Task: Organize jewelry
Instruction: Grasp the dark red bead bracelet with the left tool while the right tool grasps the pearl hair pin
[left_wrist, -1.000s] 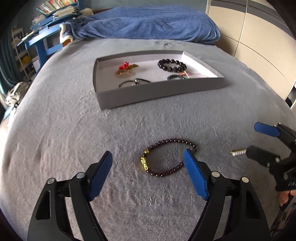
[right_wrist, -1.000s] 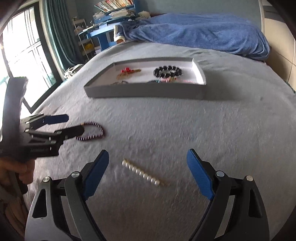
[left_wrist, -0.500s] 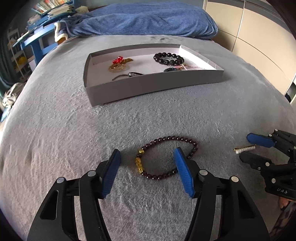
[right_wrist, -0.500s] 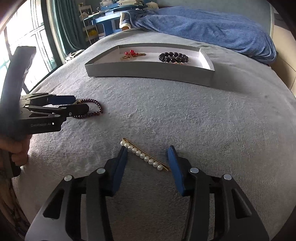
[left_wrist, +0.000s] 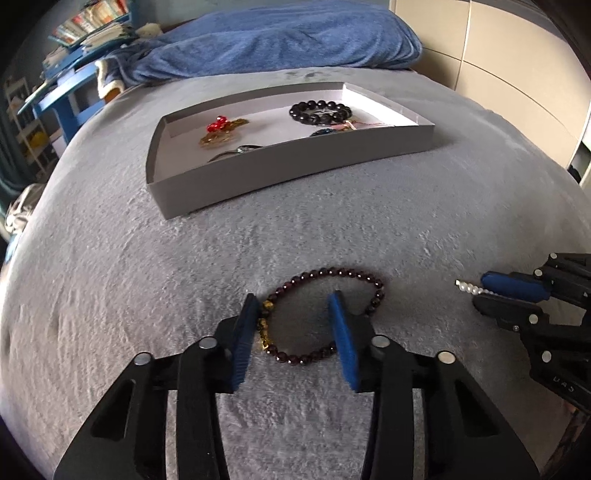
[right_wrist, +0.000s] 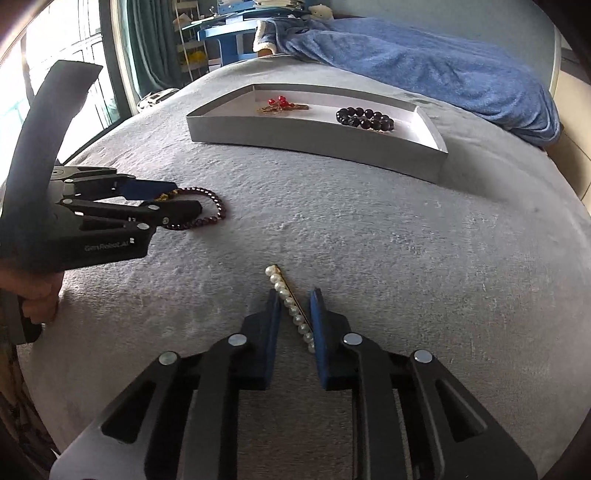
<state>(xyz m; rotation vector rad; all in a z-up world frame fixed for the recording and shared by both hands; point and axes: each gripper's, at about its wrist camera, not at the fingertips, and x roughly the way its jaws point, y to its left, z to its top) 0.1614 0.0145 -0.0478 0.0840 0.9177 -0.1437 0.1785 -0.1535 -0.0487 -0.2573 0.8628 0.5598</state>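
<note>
A dark red bead bracelet (left_wrist: 334, 278) with a gold charm lies on the grey bedspread. My left gripper (left_wrist: 293, 299) is low over it, jaws partly closed, straddling its left half; it also shows in the right wrist view (right_wrist: 177, 201). A pearl hair pin (right_wrist: 291, 306) lies between the narrowed jaws of my right gripper (right_wrist: 294, 293), not clamped. In the left wrist view the right gripper (left_wrist: 480, 291) shows with the pearl tip (left_wrist: 466, 287) sticking out. The grey tray (left_wrist: 295, 170) sits farther back.
The tray holds a black bead bracelet (left_wrist: 319, 112), a red and gold brooch (left_wrist: 219, 129) and other small pieces. A blue blanket (left_wrist: 280, 44) lies behind it. Wardrobe doors (left_wrist: 517, 74) stand at the right, a blue desk (left_wrist: 70, 88) at the left.
Both grippers have come down and forward onto their pieces and their jaws have narrowed, the left around the bracelet, the right around the pearl pin.
</note>
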